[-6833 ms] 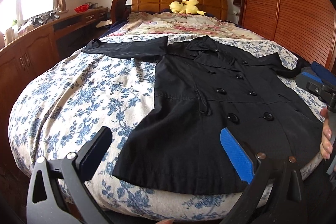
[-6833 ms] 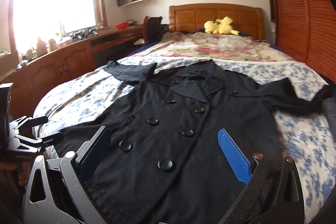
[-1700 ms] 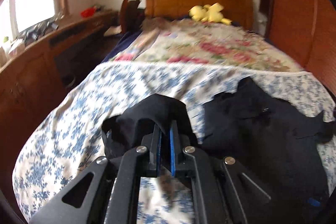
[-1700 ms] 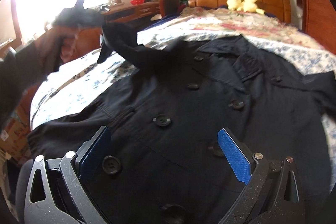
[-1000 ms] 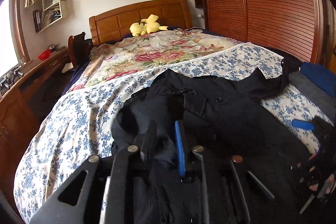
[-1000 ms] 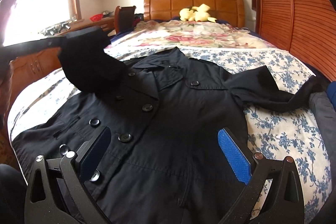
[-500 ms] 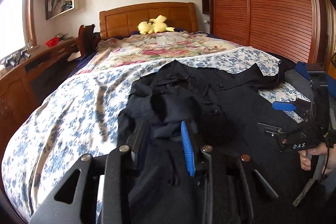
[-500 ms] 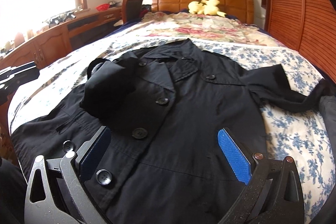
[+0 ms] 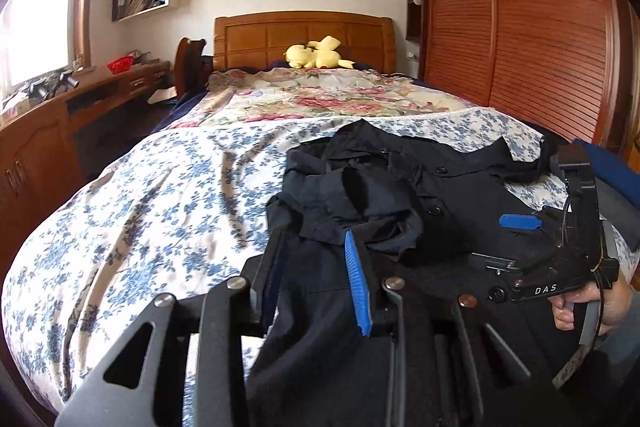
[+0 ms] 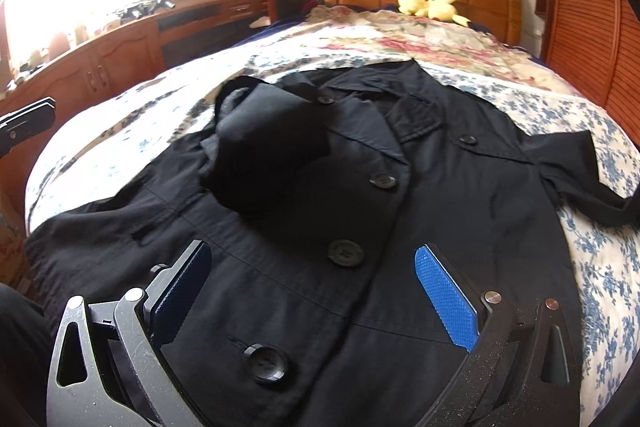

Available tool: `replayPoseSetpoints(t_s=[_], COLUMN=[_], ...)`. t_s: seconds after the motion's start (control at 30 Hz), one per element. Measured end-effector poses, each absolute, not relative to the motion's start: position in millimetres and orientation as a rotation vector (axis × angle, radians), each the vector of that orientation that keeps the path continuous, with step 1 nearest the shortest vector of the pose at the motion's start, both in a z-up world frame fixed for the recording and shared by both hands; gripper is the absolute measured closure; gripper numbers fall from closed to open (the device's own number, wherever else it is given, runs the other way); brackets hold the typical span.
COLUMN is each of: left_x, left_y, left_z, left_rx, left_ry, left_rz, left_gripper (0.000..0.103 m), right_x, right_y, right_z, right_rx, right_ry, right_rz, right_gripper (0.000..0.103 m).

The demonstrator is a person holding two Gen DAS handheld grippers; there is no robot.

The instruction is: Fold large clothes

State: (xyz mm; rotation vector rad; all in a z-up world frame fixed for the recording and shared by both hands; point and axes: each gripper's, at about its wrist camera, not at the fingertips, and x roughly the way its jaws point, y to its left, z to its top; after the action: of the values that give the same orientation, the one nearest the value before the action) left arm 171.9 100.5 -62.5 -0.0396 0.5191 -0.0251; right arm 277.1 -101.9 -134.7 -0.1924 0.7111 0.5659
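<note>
A black double-breasted coat (image 10: pixel 400 211) lies front-up on the blue-flowered bedspread (image 9: pixel 160 203). Its left sleeve (image 10: pixel 264 147) is folded in and lies bunched on the chest; it also shows in the left wrist view (image 9: pixel 360 207). The right sleeve (image 10: pixel 576 171) still stretches out to the side. My left gripper (image 9: pixel 316 259) is open and empty just behind the bunched sleeve. My right gripper (image 10: pixel 316 291) is wide open and empty, low over the coat's buttons; it also shows in the left wrist view (image 9: pixel 552 259).
A floral quilt (image 9: pixel 320 95) and a yellow plush toy (image 9: pixel 316 57) lie by the wooden headboard. A wooden desk and cabinets (image 9: pixel 44 131) run along the left. Slatted wardrobe doors (image 9: pixel 520 27) stand on the right. A blue and grey pile (image 9: pixel 612 179) sits at the bed's right edge.
My left gripper carried the left sleeve over onto the coat's chest, opened and let it go, then drew back a little. The right gripper stayed open and moved lower over the coat.
</note>
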Motion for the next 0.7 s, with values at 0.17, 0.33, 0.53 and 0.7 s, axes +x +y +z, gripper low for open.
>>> replayPoseSetpoints(t_s=[0.17,0.33,0.53,0.7], left_x=[165,159,155,151], left_y=[118,134,146,152], left_z=[-57,-57,-58,-59], left_rx=[-0.066,-0.103,-0.103,-0.093], left_ry=[0.502,0.496,0.497,0.503], left_rz=[0.0,0.006,0.019,0.027], left_gripper=[0.075,0.075,0.075,0.075], right_x=[286,300,333,354], right_y=[-73,-27,30,59], right_z=[-114,-87,-86,-108], right_rx=[-0.209,-0.276,-0.307,-0.383], right_ry=[0.695,0.658,0.726,0.793], right_rz=[0.606,0.656,0.704,0.657], right_gripper=[0.002,0.006,0.014,0.032])
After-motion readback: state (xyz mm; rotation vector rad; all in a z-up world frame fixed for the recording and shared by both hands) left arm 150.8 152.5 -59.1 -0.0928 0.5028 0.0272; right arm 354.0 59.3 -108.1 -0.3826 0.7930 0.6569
